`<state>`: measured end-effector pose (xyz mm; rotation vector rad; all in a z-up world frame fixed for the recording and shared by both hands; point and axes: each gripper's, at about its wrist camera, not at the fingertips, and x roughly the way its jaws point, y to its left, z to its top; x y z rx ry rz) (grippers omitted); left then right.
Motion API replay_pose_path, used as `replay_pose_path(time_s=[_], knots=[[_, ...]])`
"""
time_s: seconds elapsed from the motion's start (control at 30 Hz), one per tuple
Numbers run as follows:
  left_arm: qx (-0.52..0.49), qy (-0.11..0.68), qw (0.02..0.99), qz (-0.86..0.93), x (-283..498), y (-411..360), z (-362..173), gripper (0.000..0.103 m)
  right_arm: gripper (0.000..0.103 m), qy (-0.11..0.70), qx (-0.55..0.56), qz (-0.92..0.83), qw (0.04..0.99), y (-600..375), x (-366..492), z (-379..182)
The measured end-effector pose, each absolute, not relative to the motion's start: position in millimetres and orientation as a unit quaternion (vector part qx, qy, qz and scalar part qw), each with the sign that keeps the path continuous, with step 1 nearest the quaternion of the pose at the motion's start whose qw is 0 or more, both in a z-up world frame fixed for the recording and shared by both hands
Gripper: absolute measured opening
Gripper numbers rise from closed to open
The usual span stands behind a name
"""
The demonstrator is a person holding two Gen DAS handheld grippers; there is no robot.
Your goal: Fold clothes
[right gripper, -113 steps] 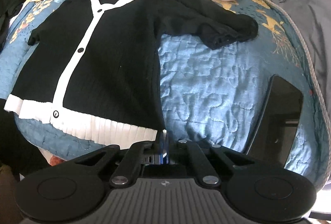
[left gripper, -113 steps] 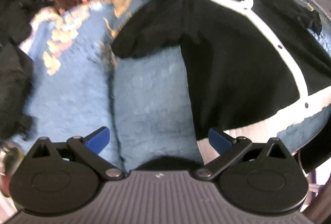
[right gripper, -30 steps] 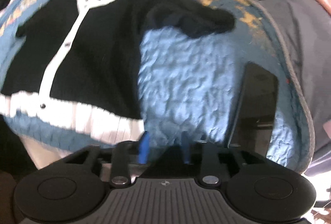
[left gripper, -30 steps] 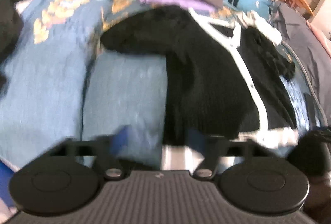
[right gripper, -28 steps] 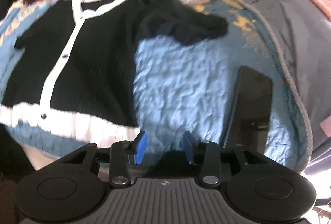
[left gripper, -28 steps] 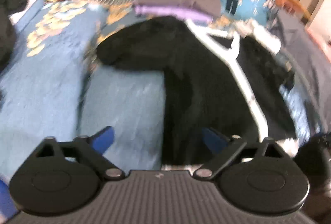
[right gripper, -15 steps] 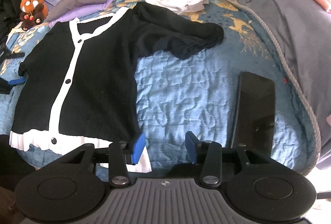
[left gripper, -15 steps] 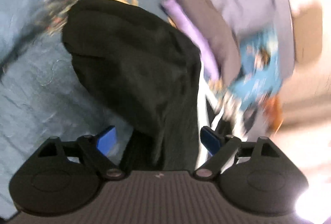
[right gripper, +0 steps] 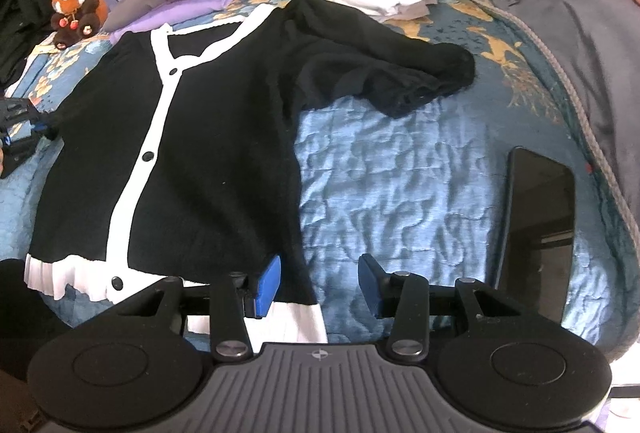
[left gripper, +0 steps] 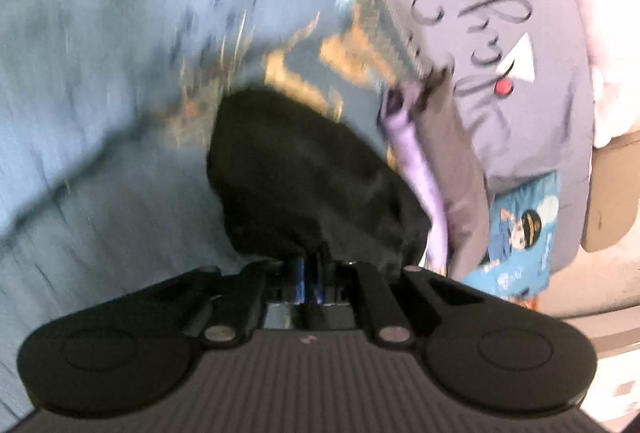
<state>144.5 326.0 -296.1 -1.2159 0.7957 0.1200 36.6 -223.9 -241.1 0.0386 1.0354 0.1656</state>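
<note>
Black knit cardigan with white trim lies spread face-up on the blue quilted bed — flat for folding. Left gripper fingers pinch its sleeve end; right gripper fingers gape wide over the white hem corner, touching nothing.

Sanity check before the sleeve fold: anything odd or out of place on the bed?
Yes: a dark phone lies face-up on the quilt, right of the black cardigan, near the bed edge. The cardigan's far sleeve is bunched rather than flat. The left tool is shut on the other sleeve.
</note>
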Motion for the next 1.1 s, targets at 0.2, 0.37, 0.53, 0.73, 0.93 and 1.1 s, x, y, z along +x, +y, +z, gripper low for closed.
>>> replay_pose_path(time_s=[0.2,0.37,0.53,0.73,0.93,1.1], knots=[[-0.395,0.396,0.824,0.09,168,334,-245,0.006,0.042,0.494,0.021,0.074,0.866,-225,37,-241],[-0.301,0.414,0.845,0.155,167,337,-229,0.006,0.042,0.492,0.024,0.073,0.867,-227,36,-240],[-0.26,0.417,0.846,0.209,157,347,-222,0.01,0.042,0.491,0.028,0.066,0.868,-232,35,-239],[-0.215,0.421,0.853,0.22,147,348,-209,0.034,0.046,0.474,0.066,0.054,0.876,-246,42,-240],[-0.156,0.447,0.879,0.061,147,283,-195,0.095,0.069,0.395,0.269,0.023,0.878,-290,70,-243],[-0.213,0.475,0.854,0.007,144,258,-213,0.099,0.069,0.351,0.37,0.016,0.86,-308,107,-254]])
